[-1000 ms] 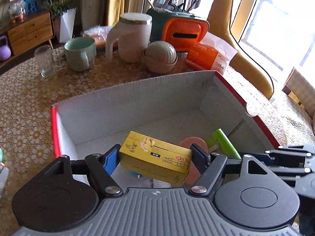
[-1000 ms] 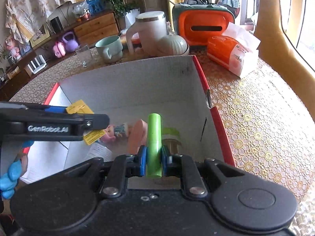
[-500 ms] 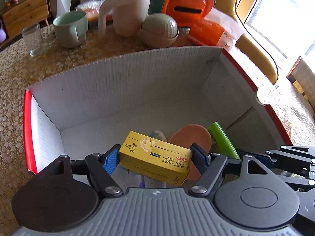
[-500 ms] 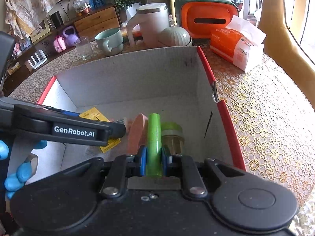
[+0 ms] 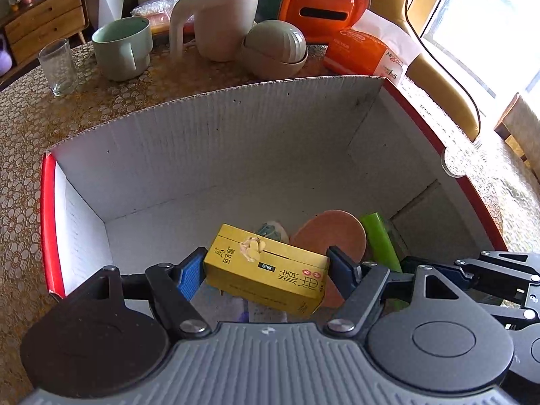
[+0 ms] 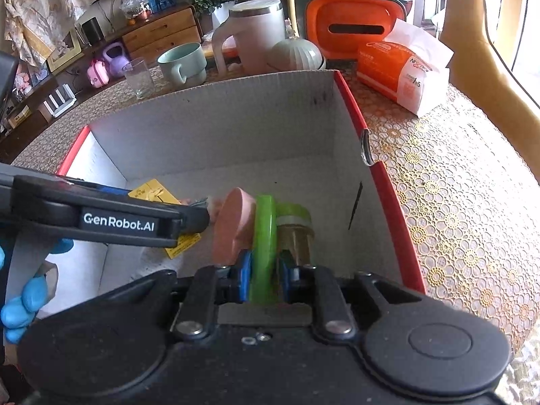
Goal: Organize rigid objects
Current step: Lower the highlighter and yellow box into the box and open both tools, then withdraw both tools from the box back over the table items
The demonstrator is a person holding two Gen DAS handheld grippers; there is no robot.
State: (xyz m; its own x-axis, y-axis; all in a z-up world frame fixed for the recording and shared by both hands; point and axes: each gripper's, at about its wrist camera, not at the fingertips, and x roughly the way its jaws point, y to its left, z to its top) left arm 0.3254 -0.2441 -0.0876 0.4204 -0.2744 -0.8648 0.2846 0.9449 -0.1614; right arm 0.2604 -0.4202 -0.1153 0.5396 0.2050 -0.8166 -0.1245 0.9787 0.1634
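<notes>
A white cardboard box with red rims (image 5: 219, 141) stands on the table. My left gripper (image 5: 265, 271) is shut on a yellow carton (image 5: 270, 263), held tilted low inside the box. My right gripper (image 6: 265, 273) is also inside, and its jaws are opening. A green stick (image 6: 265, 236) lies between them, and a thin gap shows at the right pad. The stick (image 5: 378, 239) leans beside a pink disc (image 6: 233, 222) and a jar with a green lid (image 6: 293, 233). A small figurine is partly hidden behind the carton.
Behind the box stand a glass (image 5: 59, 67), a pale green mug (image 5: 123, 47), a white jug (image 5: 222, 13), a lidded bowl (image 5: 275, 49), an orange case (image 5: 320, 3) and a tissue pack (image 5: 368, 54). A blue-gloved hand (image 6: 20, 307) holds the left tool.
My left gripper has sunk deeper into the box with the yellow carton. The right pads have eased slightly apart around the green stick.
</notes>
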